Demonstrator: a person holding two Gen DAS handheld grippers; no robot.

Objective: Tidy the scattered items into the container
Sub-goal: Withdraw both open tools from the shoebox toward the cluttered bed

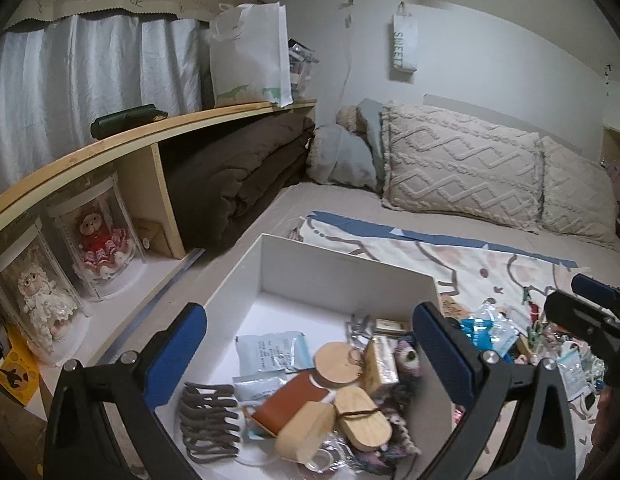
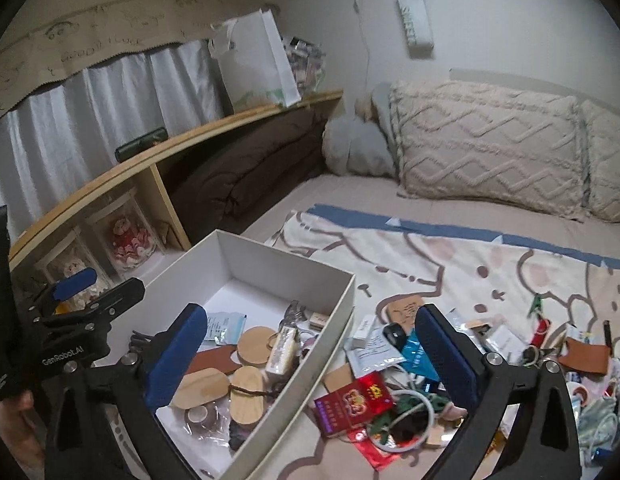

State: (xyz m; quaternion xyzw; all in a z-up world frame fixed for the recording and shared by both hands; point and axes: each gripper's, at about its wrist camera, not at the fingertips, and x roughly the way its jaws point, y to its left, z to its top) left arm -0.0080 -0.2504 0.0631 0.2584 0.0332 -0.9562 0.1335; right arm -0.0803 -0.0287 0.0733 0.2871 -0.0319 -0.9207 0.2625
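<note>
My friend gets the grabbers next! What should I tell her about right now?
Left gripper: open, empty, over the box.
Right gripper: open, empty, over the pile on the blanket.
Done: wooden tags, a hair claw, packets and more lie in the box.
Left: the red pack, cable, packets and other bits beside the box need moving in.

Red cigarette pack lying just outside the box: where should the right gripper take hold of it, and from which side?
Probably across its two long edges, coming down from above. The red cigarette pack lies flat on the blanket, beside the white box, broad face up, so only its narrow width suits the open right gripper. Grip the half nearer the box: a white cable loops against the other end.
</note>
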